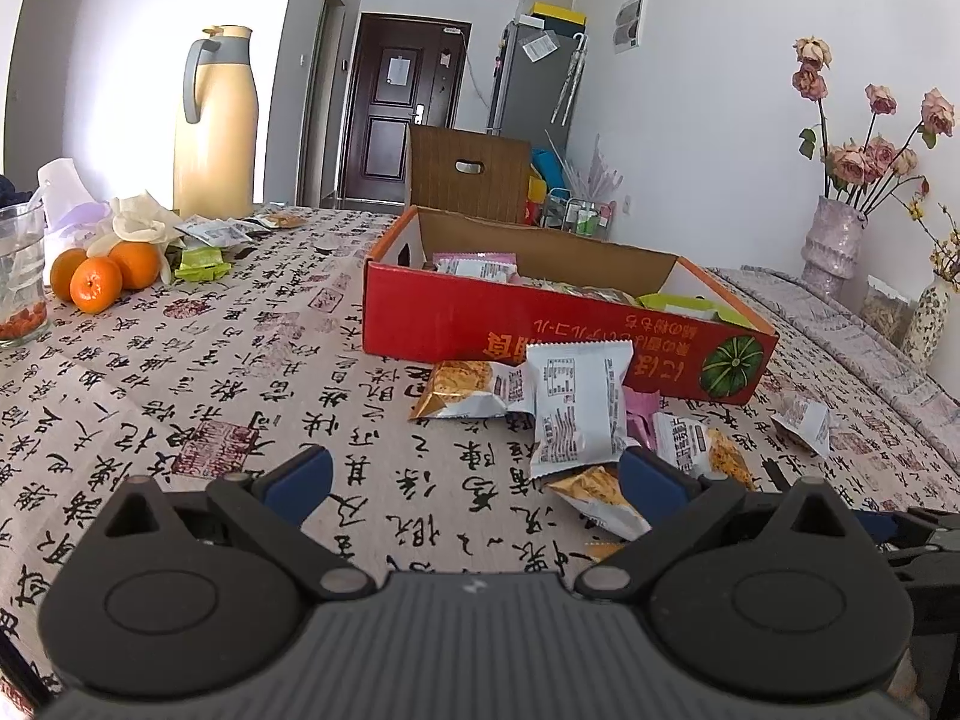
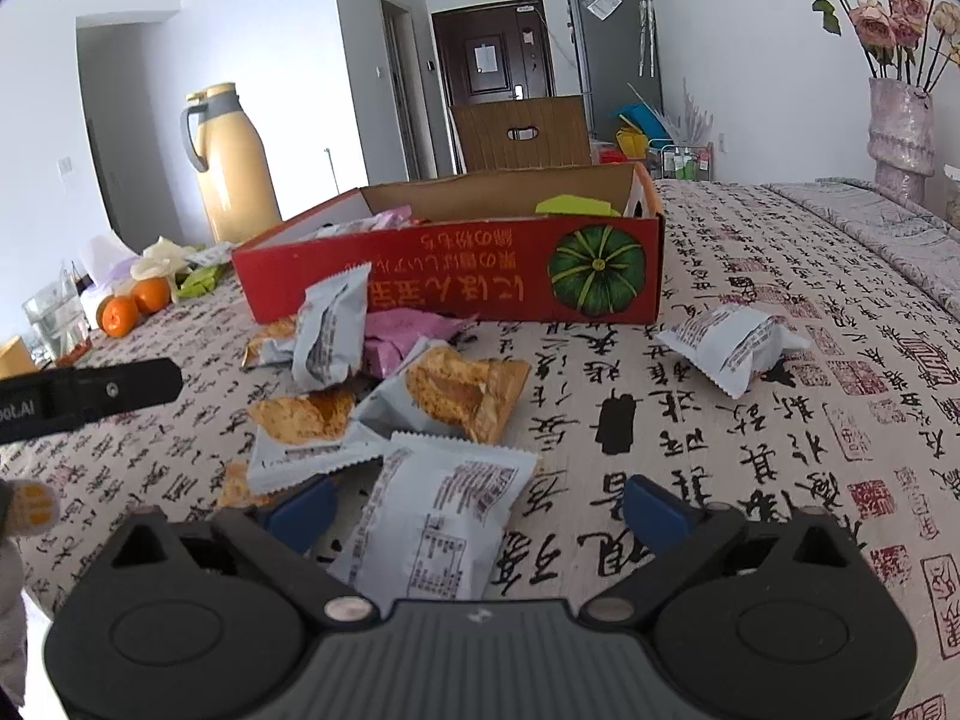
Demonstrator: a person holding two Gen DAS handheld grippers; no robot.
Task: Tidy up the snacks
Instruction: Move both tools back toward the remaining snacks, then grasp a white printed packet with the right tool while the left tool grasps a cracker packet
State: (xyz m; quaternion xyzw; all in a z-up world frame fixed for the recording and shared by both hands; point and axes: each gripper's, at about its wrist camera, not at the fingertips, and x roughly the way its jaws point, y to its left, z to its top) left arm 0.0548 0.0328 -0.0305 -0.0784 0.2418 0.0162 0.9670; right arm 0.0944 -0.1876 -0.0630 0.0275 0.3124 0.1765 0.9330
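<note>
Right fingers [image 2: 651, 510] spread, white snack packet [image 2: 447, 516] between

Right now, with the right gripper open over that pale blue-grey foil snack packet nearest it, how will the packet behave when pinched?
The pale blue-grey foil snack packet looks puffy and crinkled, so it will probably dent and flex rather than stay stiff. Its glossy film may slip between the right gripper pads. It seems light, and likely slides on the calligraphy-print tablecloth if nudged.
</note>
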